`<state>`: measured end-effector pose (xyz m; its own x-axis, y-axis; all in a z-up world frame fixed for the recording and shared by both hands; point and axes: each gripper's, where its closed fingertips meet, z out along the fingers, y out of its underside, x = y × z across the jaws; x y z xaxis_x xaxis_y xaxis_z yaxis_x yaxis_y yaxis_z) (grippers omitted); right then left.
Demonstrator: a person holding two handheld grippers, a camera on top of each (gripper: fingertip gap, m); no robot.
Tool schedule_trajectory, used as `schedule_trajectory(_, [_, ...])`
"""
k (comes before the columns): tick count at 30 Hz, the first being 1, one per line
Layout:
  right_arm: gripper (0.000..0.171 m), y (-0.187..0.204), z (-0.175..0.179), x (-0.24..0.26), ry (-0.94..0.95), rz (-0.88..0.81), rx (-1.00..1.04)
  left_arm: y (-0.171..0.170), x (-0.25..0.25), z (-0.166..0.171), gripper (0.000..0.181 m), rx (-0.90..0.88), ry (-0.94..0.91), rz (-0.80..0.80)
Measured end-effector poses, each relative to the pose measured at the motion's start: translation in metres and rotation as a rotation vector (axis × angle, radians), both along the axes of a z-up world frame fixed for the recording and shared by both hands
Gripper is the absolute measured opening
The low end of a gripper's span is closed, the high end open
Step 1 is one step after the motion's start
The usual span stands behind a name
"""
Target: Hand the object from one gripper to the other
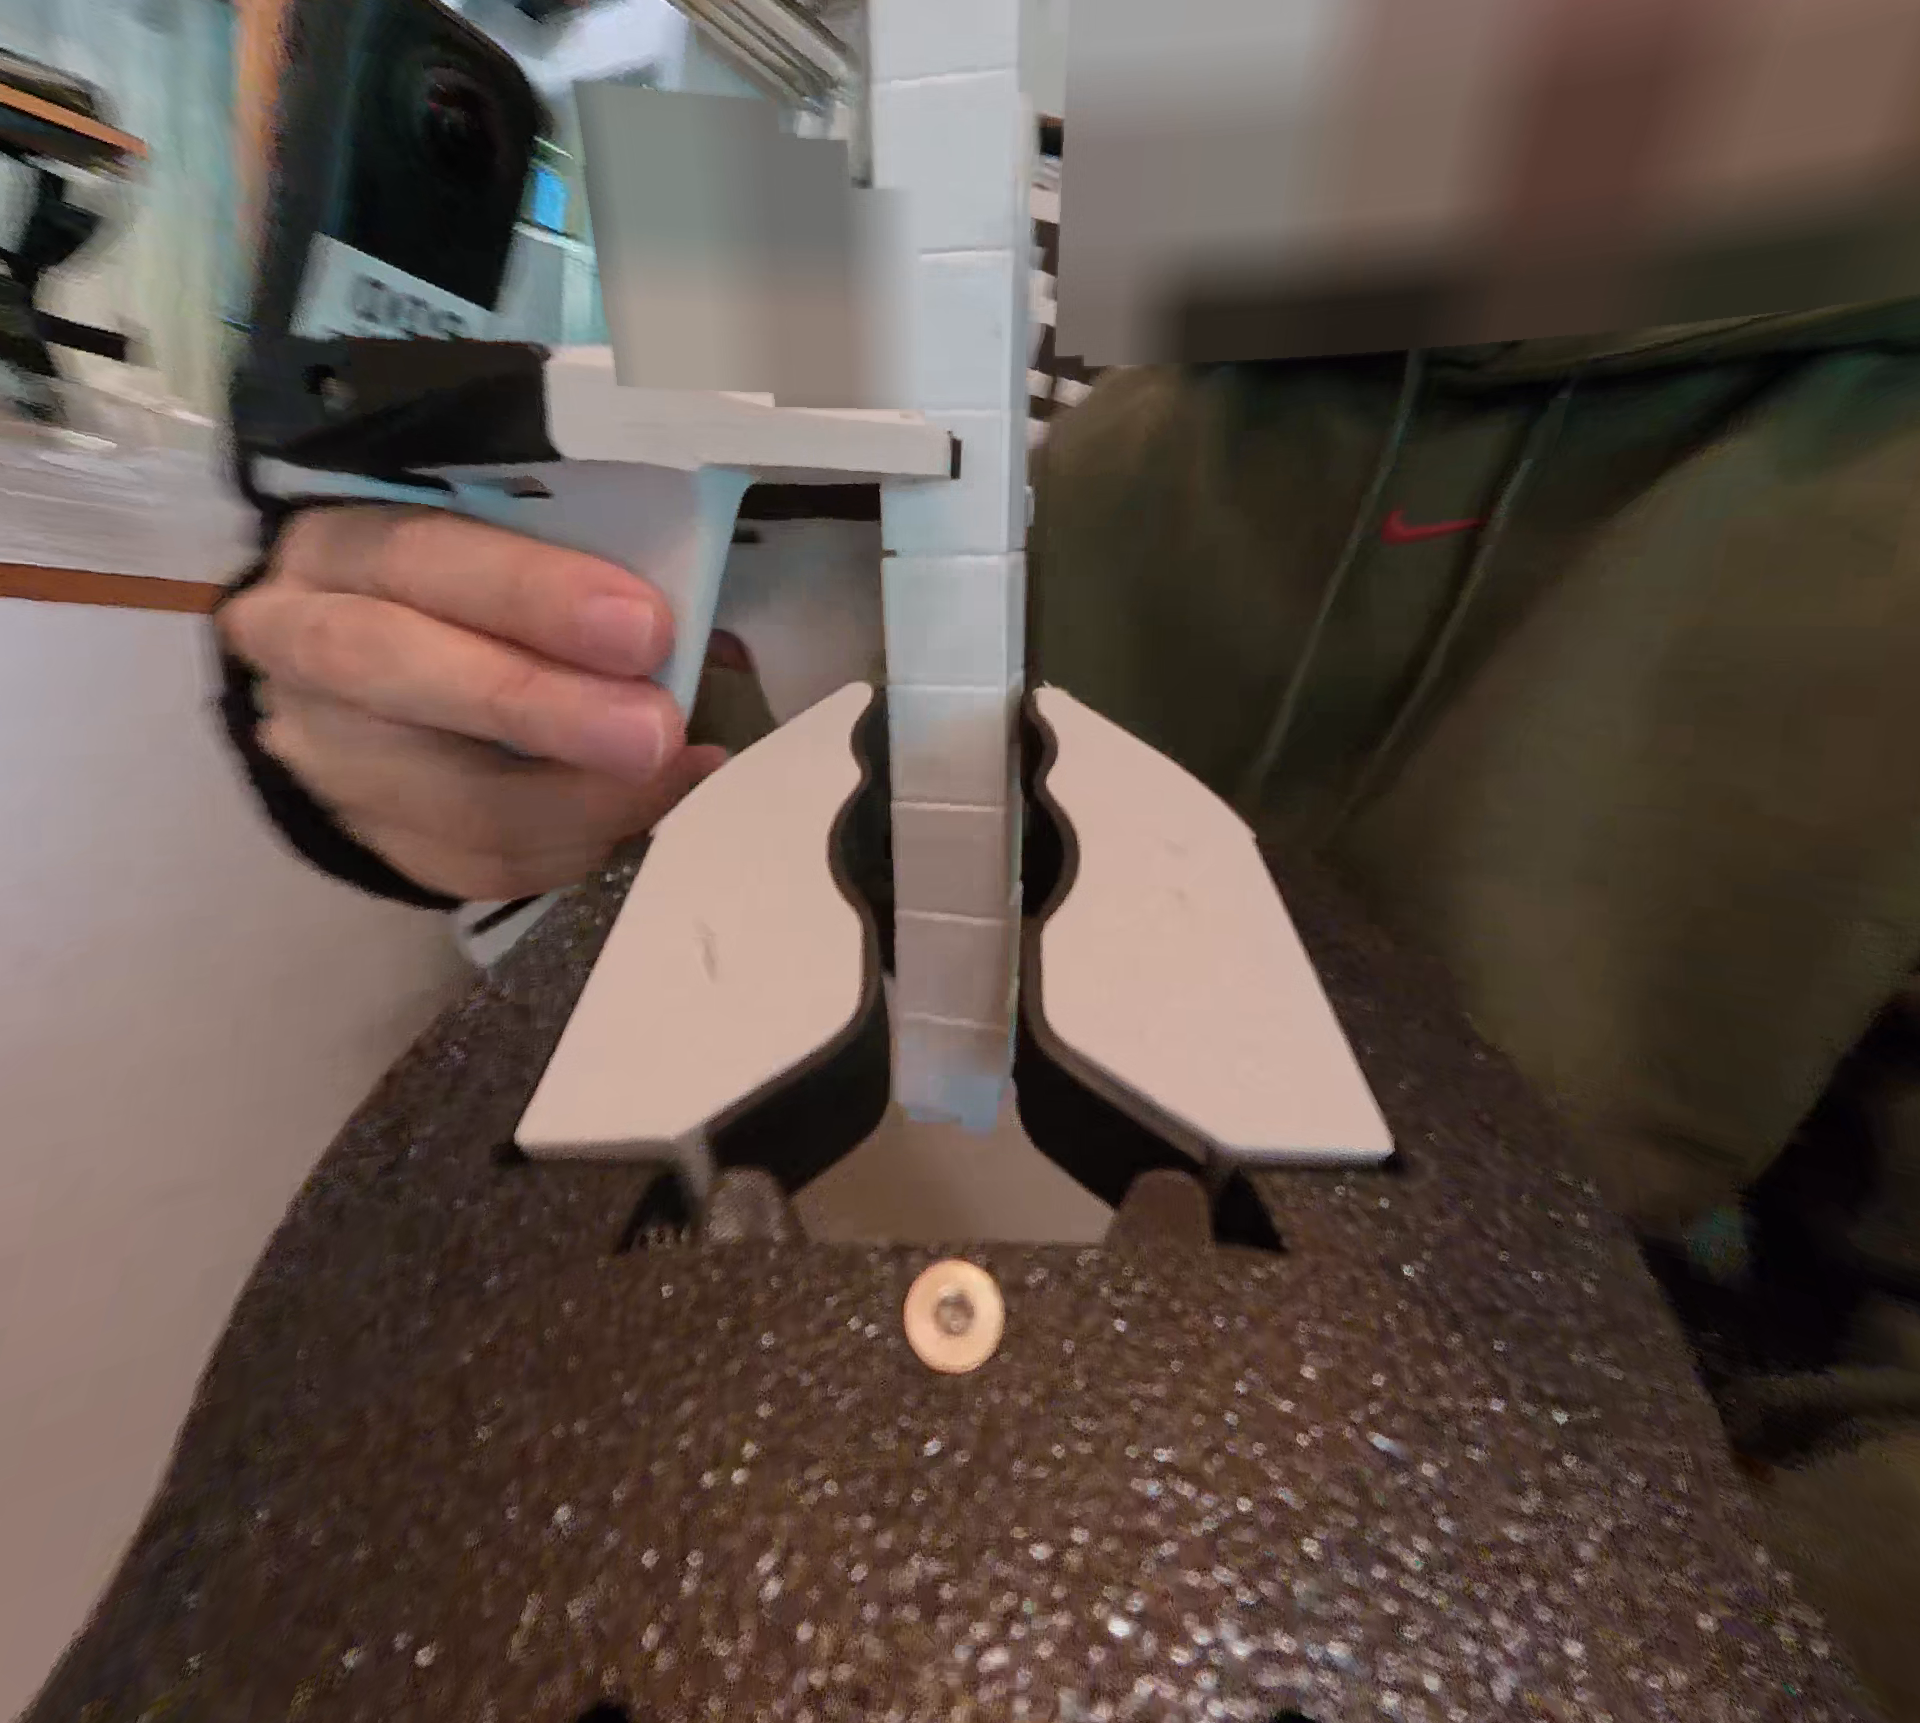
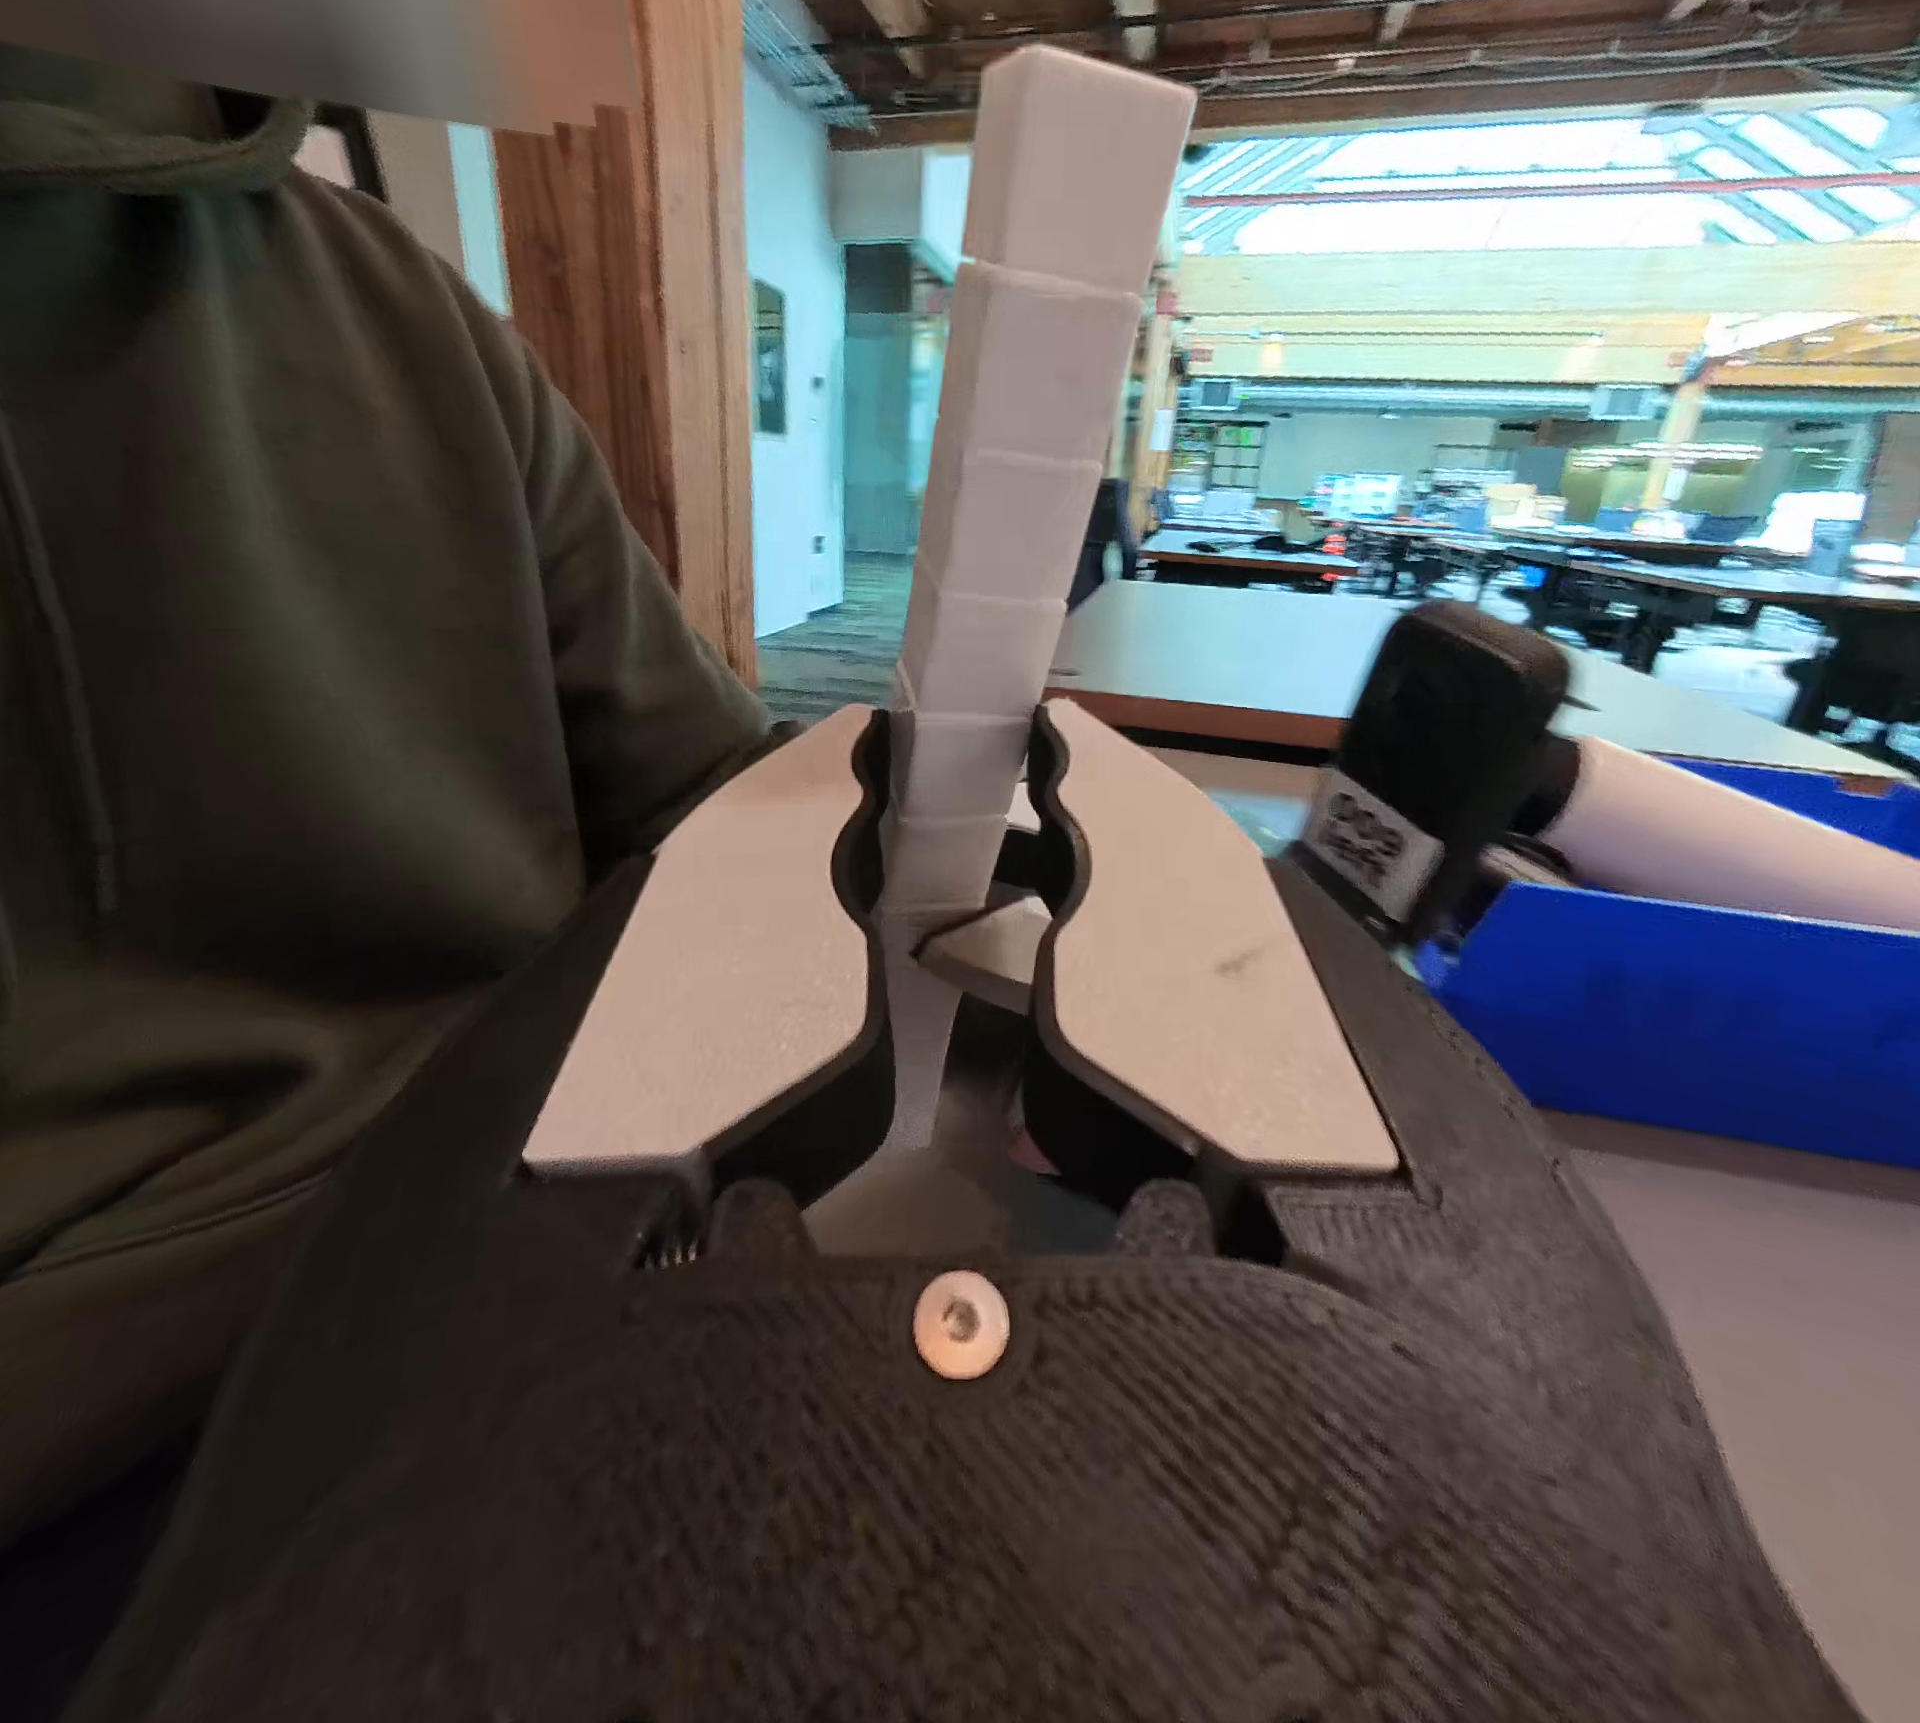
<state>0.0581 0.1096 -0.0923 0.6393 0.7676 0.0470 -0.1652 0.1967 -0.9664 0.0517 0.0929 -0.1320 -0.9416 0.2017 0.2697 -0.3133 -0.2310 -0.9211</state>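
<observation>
- The object is a long white segmented bar [image 1: 951, 530], square in section, with seams across it at regular steps.
- In the left wrist view the bar stands upright between the jaws of the left gripper [image 1: 951, 894]; both inner faces press against its lower part, so the left gripper is clamped on it.
- Above those jaws, the right gripper [image 1: 935, 452] comes in from the left side of that view and meets the bar at its middle; a hand [image 1: 457, 697] holds its pale grip, and a black camera block [image 1: 405, 146] sits on top.
- In the right wrist view the bar leans a little to the right and rises past the tips of the right gripper [image 2: 961, 826]. The jaws are narrow; the left inner face touches the bar, the right tip looks to touch its edge, and a small gap shows lower down.
- A finger of the left gripper [image 2: 987, 946] shows between the right jaws, just below the bar's visible end.
- To the right of those jaws lie a blue bin [image 2: 1683, 1019] and a grey tabletop [image 2: 1766, 1258].
- A person in an olive hoodie [image 2: 312, 634] is on the left.
</observation>
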Motion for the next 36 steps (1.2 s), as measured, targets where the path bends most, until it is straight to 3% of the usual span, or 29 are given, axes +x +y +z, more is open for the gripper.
schedule_trajectory(4, [0.022, 0.021, 0.001, 0.045, 0.024, -0.306, -0.006, 0.018, 0.049, -0.008, 0.030, 0.082, -0.079, 0.432])
schedule_trajectory(7, [0.022, 0.029, -0.004, 0.074, -0.064, -0.543, 0.001, 0.031, 0.074, -0.013, 0.042, 0.186, -0.153, 0.668])
schedule_trajectory(10, [0.022, 0.036, -0.017, 0.092, -0.254, -0.737, -0.009, 0.044, 0.091, -0.008, 0.046, 0.217, -0.209, 0.854])
schedule_trajectory(15, [0.022, 0.044, -0.047, 0.118, -0.730, -1.005, -0.025, 0.071, 0.102, 0.007, 0.048, 0.298, -0.391, 1.134])
schedule_trajectory(17, [0.022, 0.043, -0.052, 0.128, -0.951, -1.112, 0.007, 0.076, 0.103, 0.008, 0.048, 0.321, -0.357, 1.138])
schedule_trajectory(23, [0.022, 0.042, -0.055, 0.140, -1.457, -1.248, 0.158, 0.092, 0.111, 0.009, 0.044, 0.215, 0.020, 1.064])
schedule_trajectory(27, [0.022, 0.042, -0.056, 0.140, -1.528, -1.252, 0.175, 0.088, 0.110, -0.008, 0.034, 0.297, 0.129, 0.976])
schedule_trajectory(36, [0.021, 0.045, -0.069, 0.140, -1.568, -1.202, 0.157, 0.081, 0.112, -0.017, 0.023, 0.360, 0.115, 0.966])
